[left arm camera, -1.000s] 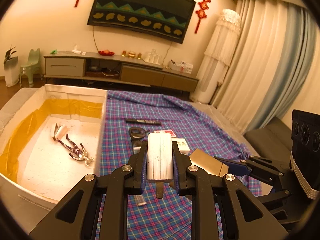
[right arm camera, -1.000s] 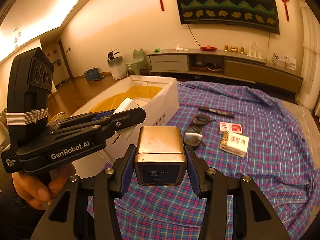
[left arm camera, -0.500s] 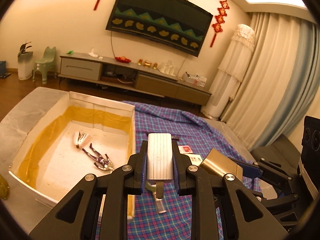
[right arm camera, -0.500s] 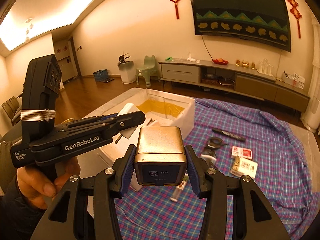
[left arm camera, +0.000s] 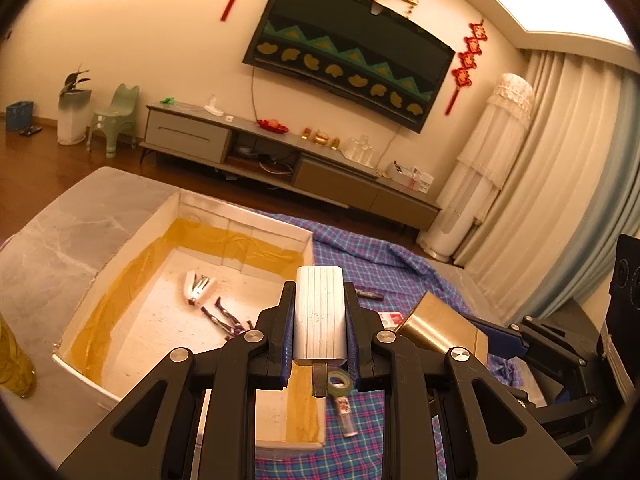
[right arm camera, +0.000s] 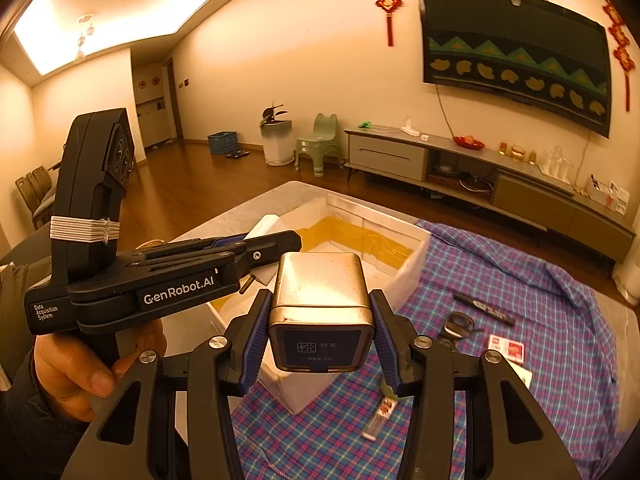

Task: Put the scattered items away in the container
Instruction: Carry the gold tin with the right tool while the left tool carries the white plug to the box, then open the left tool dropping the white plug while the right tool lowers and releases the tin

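Left gripper (left arm camera: 320, 312) clenches a ribbed white block (left arm camera: 319, 312); right gripper (right arm camera: 320, 320) clamps a brushed-gold square tin (right arm camera: 320, 300). Foam box (left arm camera: 120, 256) just beyond the fingers; plaid cloth (right arm camera: 520, 280) alongside.

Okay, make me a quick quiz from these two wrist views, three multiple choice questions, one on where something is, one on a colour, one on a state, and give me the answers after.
1. Where does the white stapler lie?
A. Inside the white box
B. On the plaid cloth
C. On the TV cabinet

2. What colour is the tin held in the right tool?
A. Red
B. Gold
C. Green

3. What state is the left tool in?
A. Open and empty
B. Lying on the cloth
C. Shut on a ribbed white block

Answers:
1 A: the stapler rests on the box floor beside a dark clip.
2 B: its metal sides shine gold between the blue pads.
3 C: both pads press the block's sides.
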Tool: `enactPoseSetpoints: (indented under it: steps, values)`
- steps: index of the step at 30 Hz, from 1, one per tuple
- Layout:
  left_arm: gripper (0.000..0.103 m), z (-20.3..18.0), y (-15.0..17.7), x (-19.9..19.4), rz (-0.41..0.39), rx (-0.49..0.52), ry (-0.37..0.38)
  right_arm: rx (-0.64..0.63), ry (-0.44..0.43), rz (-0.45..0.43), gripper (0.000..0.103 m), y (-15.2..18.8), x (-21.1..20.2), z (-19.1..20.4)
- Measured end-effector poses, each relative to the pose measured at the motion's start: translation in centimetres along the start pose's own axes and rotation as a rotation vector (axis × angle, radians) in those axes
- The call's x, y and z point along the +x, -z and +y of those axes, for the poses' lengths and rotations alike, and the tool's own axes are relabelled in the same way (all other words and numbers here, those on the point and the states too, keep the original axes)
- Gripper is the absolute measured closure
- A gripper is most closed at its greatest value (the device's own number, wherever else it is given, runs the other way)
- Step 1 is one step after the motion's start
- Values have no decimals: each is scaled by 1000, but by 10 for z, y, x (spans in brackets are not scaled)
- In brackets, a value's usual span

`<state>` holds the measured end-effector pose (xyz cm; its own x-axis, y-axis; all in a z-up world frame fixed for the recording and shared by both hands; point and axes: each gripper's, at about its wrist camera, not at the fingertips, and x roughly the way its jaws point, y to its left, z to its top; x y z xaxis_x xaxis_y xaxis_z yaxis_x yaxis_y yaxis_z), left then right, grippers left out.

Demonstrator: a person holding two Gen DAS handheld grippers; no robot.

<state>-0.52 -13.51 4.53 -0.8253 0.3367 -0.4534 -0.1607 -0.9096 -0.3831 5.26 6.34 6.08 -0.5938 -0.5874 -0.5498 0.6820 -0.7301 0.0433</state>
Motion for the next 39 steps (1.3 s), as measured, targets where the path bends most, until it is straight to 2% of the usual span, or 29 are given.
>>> enactPoseSetpoints:
  steps: [14, 22, 33, 39]
  values:
    - [81, 46, -14, 12, 16, -91, -70, -97, -31, 33, 54, -26, 44, 16]
    - [81, 71, -23, 24, 32, -131, -123, -113, -49, 76, 54, -33, 75, 13]
    - [81, 98, -28, 67, 124, -180, -192, -127, -71, 168, 54, -46, 121, -4]
    - [81, 108, -23, 94, 212, -230, -222, -116, -84, 241, 54, -49, 153, -17]
